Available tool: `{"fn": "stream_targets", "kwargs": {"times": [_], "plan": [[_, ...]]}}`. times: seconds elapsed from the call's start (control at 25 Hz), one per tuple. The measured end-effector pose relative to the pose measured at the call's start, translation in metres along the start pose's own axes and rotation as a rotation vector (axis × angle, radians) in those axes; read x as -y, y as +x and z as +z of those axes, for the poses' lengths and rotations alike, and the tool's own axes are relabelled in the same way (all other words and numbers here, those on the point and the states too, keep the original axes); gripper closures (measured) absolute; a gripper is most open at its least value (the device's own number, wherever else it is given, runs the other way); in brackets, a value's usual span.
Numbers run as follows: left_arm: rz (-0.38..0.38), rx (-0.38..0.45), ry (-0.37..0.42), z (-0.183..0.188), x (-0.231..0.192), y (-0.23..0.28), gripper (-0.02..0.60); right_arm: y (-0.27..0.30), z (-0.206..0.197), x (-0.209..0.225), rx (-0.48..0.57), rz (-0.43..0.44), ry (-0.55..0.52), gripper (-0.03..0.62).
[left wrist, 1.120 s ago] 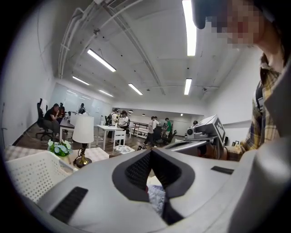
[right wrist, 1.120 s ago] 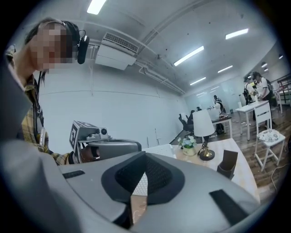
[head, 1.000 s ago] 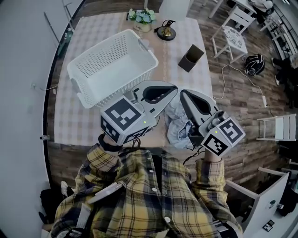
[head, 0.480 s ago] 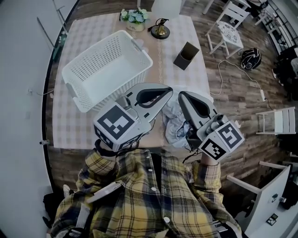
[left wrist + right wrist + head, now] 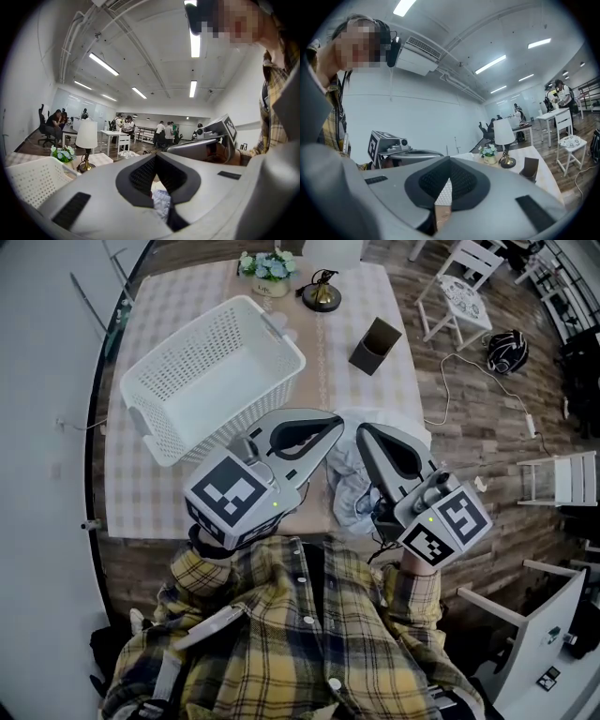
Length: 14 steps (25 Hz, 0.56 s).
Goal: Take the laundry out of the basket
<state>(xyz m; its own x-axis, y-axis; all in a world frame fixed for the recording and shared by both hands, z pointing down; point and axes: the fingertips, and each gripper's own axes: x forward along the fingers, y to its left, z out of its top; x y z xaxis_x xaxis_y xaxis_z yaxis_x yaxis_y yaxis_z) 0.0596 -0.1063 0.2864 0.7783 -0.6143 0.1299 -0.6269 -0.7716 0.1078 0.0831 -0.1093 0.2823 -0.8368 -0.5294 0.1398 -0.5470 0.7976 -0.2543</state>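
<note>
- The white basket (image 5: 281,338) sits on the checked table (image 5: 375,381), at 11 o'clock from the 2 grippers. Its inside shows bare, with no cloth in it.
- The pale blue laundry (image 5: 345,486) lies crumpled on the table at the basket's 5 o'clock, near the front edge and between the 2 tools.
- The left gripper (image 5: 330,421) and right gripper (image 5: 362,431) both have jaws pressed together on nothing.
- Judged from this, the unloading looks finished; nothing appears left to lift.
</note>
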Motion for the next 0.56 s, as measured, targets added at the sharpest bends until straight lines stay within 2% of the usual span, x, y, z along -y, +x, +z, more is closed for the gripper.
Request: {"fn": "stream_targets", "kwargs": {"times": [0.36,0.56], "plan": [[-0.002,-0.005,-0.003,-0.005,-0.002,-0.001,0.568,0.003,-0.006,0.0,-0.02,-0.006,0.0,0.6],[-0.007,-0.038,-0.011,-0.014,-0.002,-0.003,0.568,0.006,-0.012,-0.003,-0.037,-0.004,0.007,0.6]]}}
